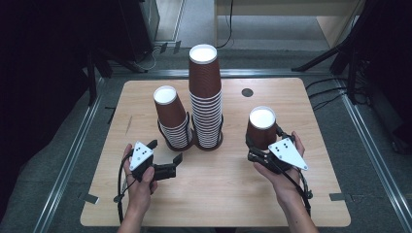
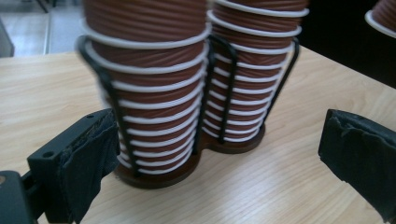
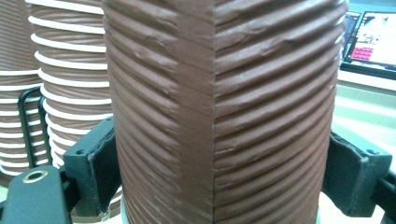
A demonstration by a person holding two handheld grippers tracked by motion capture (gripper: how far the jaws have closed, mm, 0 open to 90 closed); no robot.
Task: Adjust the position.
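My right gripper (image 1: 265,139) is shut on a brown ribbed paper cup (image 1: 262,124) turned upside down, its white base up, at the right of the table. In the right gripper view the cup (image 3: 219,93) sits between both pads (image 3: 105,168). A short stack (image 1: 172,119) and a tall stack (image 1: 205,97) of like cups stand in a black wire holder (image 1: 194,143) mid-table. My left gripper (image 1: 165,151) is open just in front of the short stack (image 2: 149,93), jaws wide, nothing between them. The tall stack (image 2: 252,70) stands beside it.
The wooden table (image 1: 218,194) has a small dark round hole (image 1: 247,92) behind the held cup. Black stand legs (image 1: 320,60) and cables lie on the floor around the table. A lit monitor (image 3: 373,37) shows far off in the right gripper view.
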